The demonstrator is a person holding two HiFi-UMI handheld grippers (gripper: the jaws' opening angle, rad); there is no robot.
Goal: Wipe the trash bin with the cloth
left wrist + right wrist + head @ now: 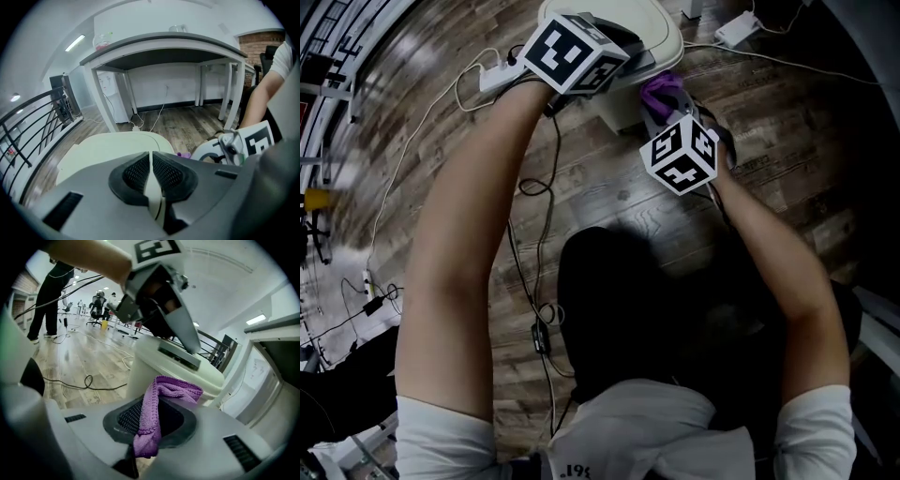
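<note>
Trash bin (667, 39), cream with closed lid, was seen at the top centre of the head view, standing on the wood floor (609, 187). Left gripper (630, 58) was laid on the lid at upper centre, with its marker cube on the near side. In the left gripper view the left gripper (153, 185) had its jaws together. Only a thin pale strip was seen between the pads, and whether that was the lid edge could not be told. The bin lid (112, 145) filled the centre of that view just beyond the jaws. A white worktop (164, 41) was seen across the top and a black railing (28, 122) at the left.

Right gripper (667, 114) was held just right of the bin, centre-right of the upper frame. Its jaws were clamped on the purple cloth (660, 91). In the right gripper view the cloth (174, 389) was pinched between the pads of the right gripper (149, 425). One end was hung down at bottom centre and the other was folded over toward the bin (145, 369). Contact between cloth and bin could not be told. The left gripper was also seen there, coming down from the upper centre onto the lid. A black cable (89, 383) was seen on the floor at the left, and a white power strip (492, 77) at upper left in the head view.
</note>
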